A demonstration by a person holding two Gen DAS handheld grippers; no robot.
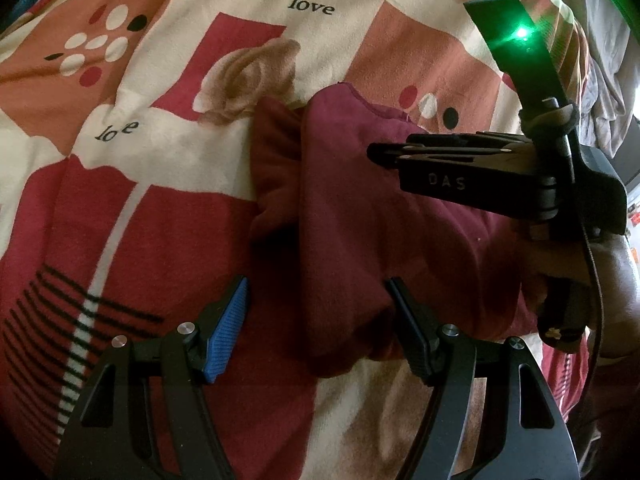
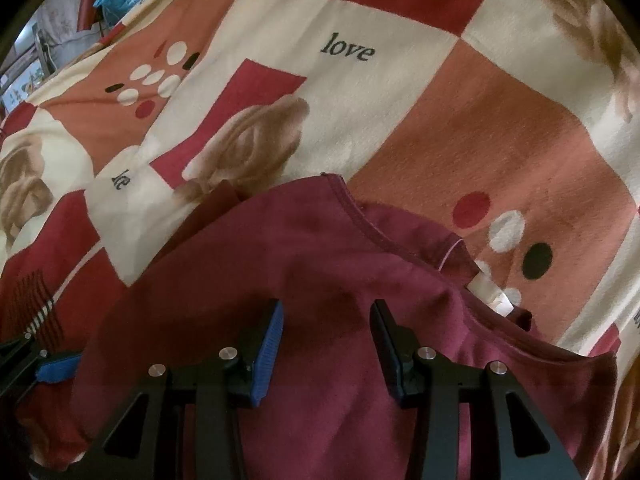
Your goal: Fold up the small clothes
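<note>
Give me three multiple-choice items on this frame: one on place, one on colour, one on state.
1. Where does the garment lie?
A. on a patterned blanket
B. in a basket
C. on a hanger

2. What colour is the garment?
A. white
B. maroon
C. green

3. How do the left claw's fingers stand?
A. apart, cloth between them
B. pressed shut
C. out of view

Key: 1 A, the blanket with roses and "love" lies under it; 2 B, both views show dark red cloth; 3 A, a wide gap shows between the pads.
</note>
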